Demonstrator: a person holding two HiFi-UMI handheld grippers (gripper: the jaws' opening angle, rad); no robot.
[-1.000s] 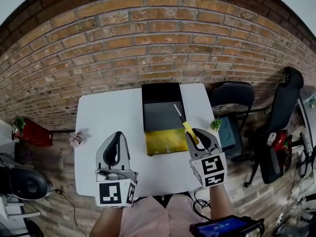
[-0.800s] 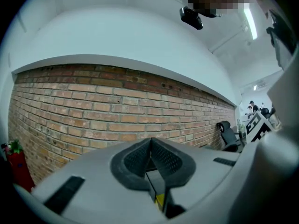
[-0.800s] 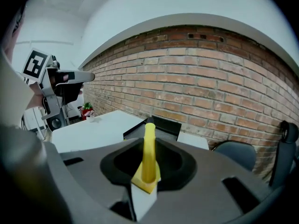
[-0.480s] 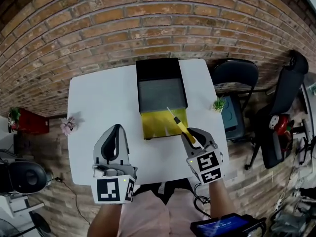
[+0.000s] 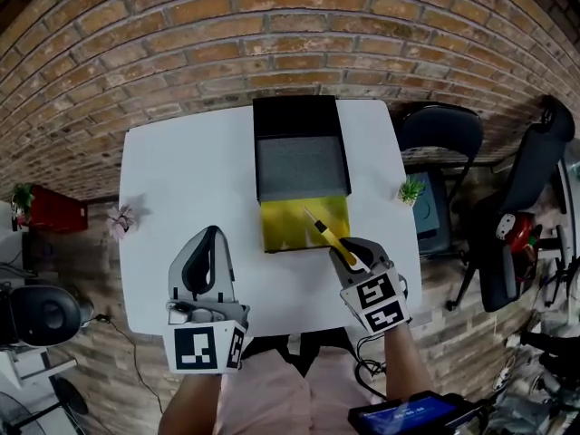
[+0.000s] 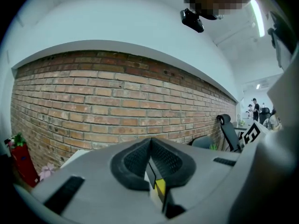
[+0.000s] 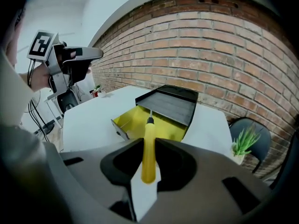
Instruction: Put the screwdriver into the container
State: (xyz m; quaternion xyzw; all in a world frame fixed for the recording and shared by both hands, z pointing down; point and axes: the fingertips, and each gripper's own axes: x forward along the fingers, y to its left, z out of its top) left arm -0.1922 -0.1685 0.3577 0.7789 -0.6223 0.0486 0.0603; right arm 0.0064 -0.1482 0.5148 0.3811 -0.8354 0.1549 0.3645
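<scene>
Worktop [image 5: 181, 198]: white. Container [image 5: 299, 166]: black box at 12 o'clock, with an open yellow tray [image 5: 285, 234] on its near side. Left gripper [image 5: 207, 243]: at 7 o'clock, jaws pressed together, nothing in them. Right gripper [image 5: 349, 252]: at 5 o'clock, jaws pinching the screwdriver [image 5: 328, 232] by its yellow handle. Screwdriver: tip points to 11 o'clock, over the tray. Step, as judged: carrying it to the container, nearly there. Next move calls for lowering into the tray, then spreading the jaws.

Surface: white table [image 5: 181, 198]; black container [image 5: 301, 166] on far middle, yellow tray [image 5: 292, 227] extending toward near side.
</scene>
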